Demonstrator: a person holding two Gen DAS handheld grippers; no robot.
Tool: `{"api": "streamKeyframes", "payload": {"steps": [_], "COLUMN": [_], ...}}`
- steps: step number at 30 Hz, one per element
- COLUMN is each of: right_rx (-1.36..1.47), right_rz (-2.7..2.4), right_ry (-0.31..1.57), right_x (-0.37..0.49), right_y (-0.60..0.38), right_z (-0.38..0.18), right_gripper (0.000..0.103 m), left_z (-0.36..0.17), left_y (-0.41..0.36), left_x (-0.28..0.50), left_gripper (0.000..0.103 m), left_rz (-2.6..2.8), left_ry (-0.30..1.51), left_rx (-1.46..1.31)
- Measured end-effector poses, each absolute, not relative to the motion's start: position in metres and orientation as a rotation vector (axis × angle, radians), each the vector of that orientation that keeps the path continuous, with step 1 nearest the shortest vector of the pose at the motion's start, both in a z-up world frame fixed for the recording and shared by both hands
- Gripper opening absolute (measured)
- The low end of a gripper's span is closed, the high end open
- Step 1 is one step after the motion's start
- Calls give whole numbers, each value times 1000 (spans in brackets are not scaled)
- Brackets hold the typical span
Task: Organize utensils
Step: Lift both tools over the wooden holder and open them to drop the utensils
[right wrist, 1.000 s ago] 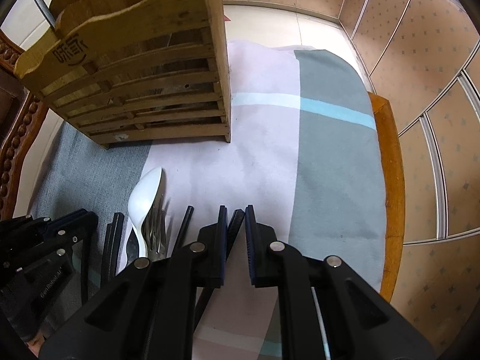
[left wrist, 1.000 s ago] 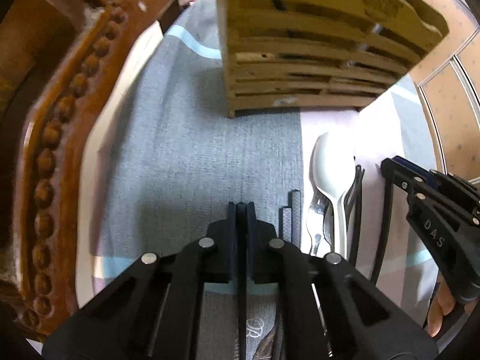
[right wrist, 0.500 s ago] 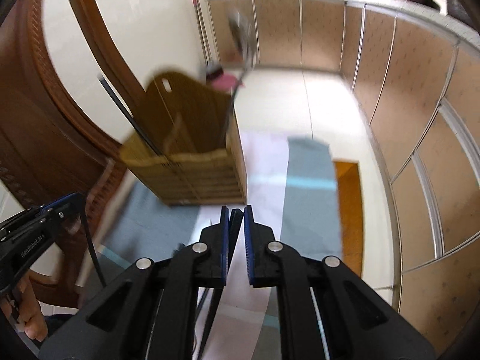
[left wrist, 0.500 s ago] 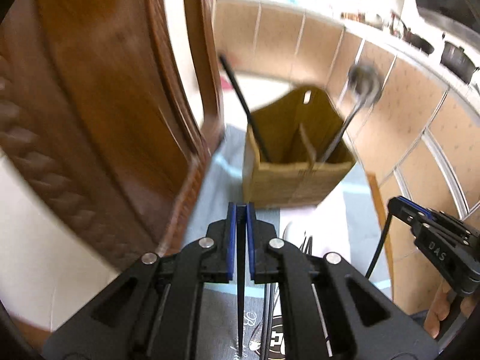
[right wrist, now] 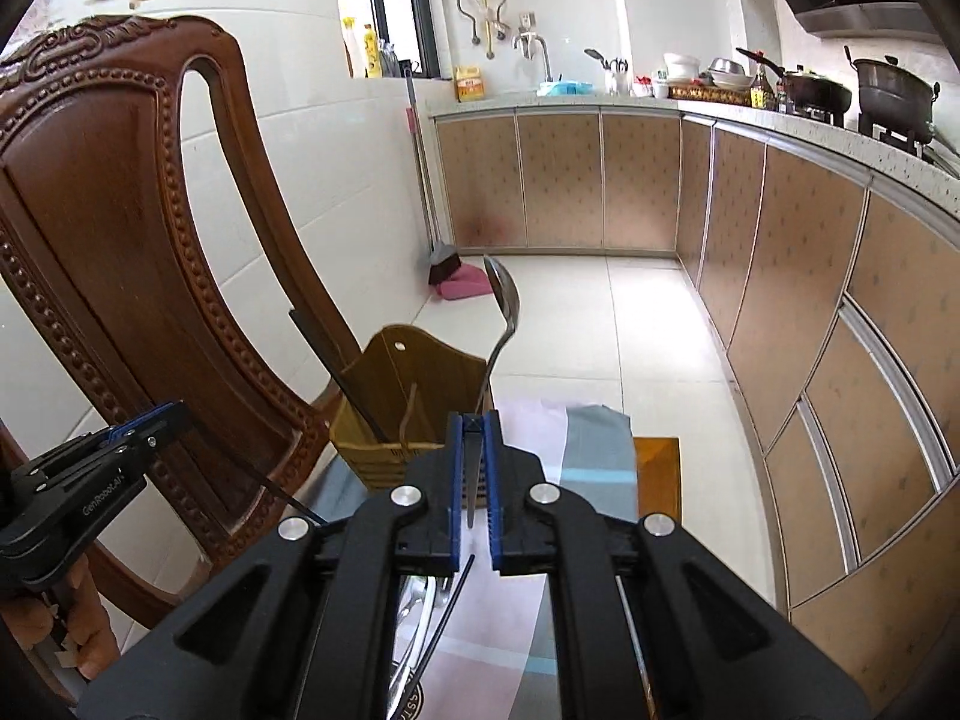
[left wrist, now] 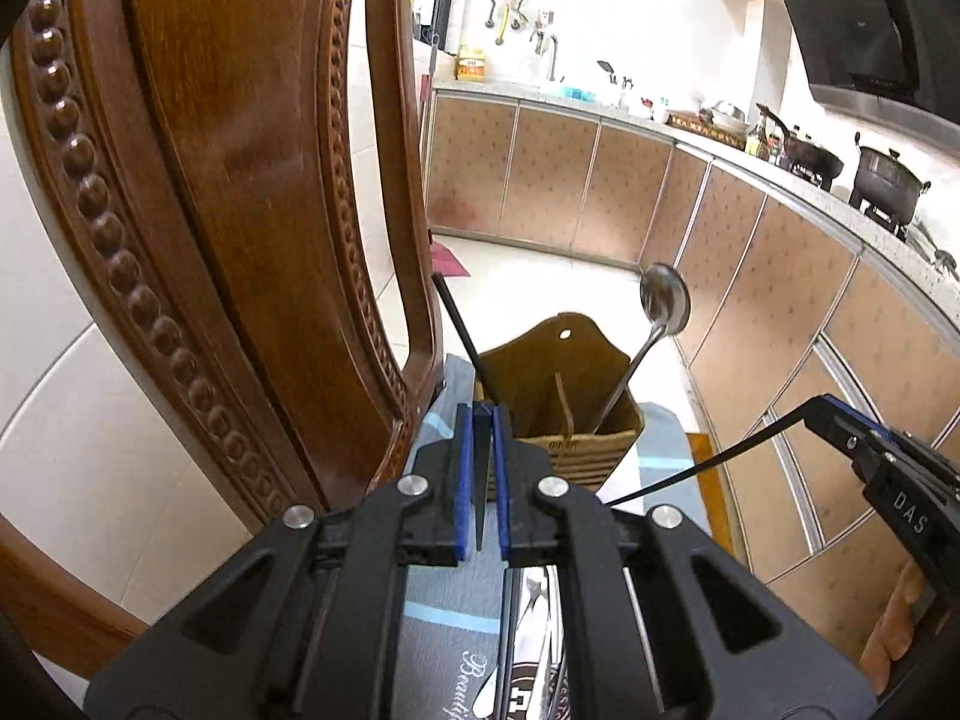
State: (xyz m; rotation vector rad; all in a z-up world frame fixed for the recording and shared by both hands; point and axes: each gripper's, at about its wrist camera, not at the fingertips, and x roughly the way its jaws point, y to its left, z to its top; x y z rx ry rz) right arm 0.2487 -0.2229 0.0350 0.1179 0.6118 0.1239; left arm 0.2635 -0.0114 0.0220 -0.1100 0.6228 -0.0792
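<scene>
1. Both your grippers have lifted since a second ago, each raising a chopstick.
2. Your left gripper [left wrist: 480,474] clamps a black chopstick [left wrist: 481,480].
3. Your right gripper [right wrist: 474,468] pinches another chopstick [right wrist: 471,480].
4. Frame centre: wooden holder [left wrist: 558,396] containing a steel spoon [left wrist: 663,300].

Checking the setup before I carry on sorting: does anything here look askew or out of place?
Only small things. The wooden holder has one black chopstick leaning left and a metal ladle leaning right, both at a slant. Each claw, left and right, pinches one thin black chopstick.
</scene>
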Motion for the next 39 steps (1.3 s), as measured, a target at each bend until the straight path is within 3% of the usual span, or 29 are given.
{"api": "streamKeyframes", "payload": {"steps": [14, 26, 31, 39], "right_rx": [125, 95, 54, 84], "right_rz": [149, 141, 89, 84], "right_ry": [645, 449, 404, 516], "right_x": [256, 294, 319, 353], "right_y": [-221, -207, -201, -208], "right_z": [41, 132, 127, 66], "right_gripper": [8, 8, 8, 8], "left_z": [43, 124, 108, 53], "left_y": [-9, -18, -21, -19], "left_x": [269, 304, 330, 366], "left_gripper": [7, 7, 7, 7], "left_rz": [-94, -97, -57, -32], "left_ry": [621, 434, 451, 553], "left_rx": [-113, -123, -110, -114]}}
